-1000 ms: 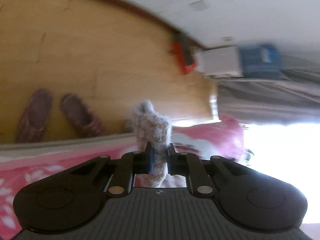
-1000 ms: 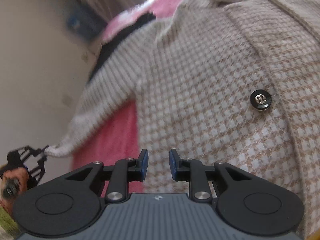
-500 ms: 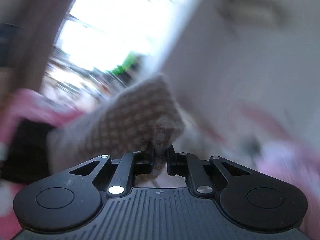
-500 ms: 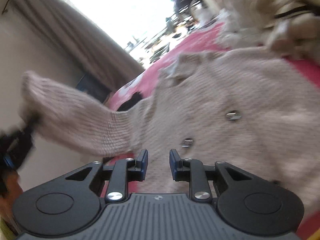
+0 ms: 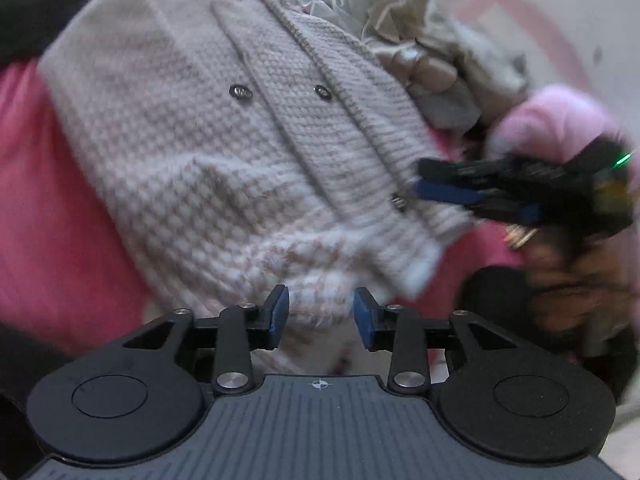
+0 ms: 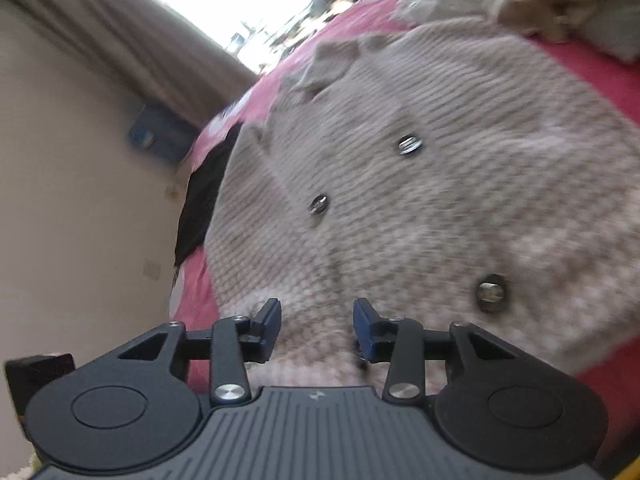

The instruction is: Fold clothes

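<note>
Covering the pink bed (image 5: 48, 184), the cardigan (image 5: 208, 128) lies button-side up beside a heap (image 5: 420, 40) of clothes. We judge it soft, thick and limp; grip the hem or a sleeve edge. Left gripper (image 5: 320, 312) and right gripper (image 6: 316, 326) both stand wide, holding nothing.

Nothing readable anywhere here, no text, labels, brands or numbers, and the blue box (image 6: 154, 138) by the wall is way too blurry to make out.
</note>
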The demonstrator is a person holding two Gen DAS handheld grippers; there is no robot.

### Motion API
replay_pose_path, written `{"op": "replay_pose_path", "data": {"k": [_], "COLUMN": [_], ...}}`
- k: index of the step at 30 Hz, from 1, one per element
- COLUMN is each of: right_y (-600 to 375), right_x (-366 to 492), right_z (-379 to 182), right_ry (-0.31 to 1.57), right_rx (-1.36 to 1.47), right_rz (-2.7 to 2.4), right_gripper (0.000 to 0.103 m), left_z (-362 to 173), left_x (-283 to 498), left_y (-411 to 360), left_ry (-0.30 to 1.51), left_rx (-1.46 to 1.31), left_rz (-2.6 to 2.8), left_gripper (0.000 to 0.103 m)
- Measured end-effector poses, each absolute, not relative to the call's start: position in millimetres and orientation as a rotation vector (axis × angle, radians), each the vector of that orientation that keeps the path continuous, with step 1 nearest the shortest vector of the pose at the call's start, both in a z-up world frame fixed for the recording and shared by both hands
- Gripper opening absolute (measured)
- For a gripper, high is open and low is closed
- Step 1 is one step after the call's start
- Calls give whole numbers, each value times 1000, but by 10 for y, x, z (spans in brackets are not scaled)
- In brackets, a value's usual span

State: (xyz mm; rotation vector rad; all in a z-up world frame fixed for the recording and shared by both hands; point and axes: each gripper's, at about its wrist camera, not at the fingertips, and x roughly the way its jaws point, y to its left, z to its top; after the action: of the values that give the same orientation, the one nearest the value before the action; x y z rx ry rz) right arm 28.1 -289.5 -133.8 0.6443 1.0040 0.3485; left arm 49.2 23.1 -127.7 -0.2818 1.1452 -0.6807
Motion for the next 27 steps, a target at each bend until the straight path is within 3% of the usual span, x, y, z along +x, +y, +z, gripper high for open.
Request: {"op": "replay_pose_path", "data": {"k": [6,18,19,21,22,24,27], "right_y": [-2570,-2492,-2485,-2450,-2432,-2441,-2510], "right_x": [416,522,526,497,478,421,306], "right_z": [-1655,-1950,-1965,-1949,-1919,-1814,-1634], "right_ry": [1182,1277,1277,1266,1252,1207,1147], "right_rx": [554,646,652,630,608,584,564], "right_rz": [358,368,371,366,361,365,365], "right_gripper": [44,45,43,16,12,9,9], "left_z": [-1251,-1269,-1271,-1355,-1365,-1304,-1179], "left_x": [543,-60,-111,-55,-35,-84,-204], "left_y": [404,-456,-529,-543,-532,-512,-495], "left_ry": [1195,865,832,849,864,839,782], "left_rx": [-458,397,467,459,431,409,416], "left_rz": [-645,-770,-776,-736,-730,-726,-733], "left_gripper": [41,46,45,35,23,13,9]}}
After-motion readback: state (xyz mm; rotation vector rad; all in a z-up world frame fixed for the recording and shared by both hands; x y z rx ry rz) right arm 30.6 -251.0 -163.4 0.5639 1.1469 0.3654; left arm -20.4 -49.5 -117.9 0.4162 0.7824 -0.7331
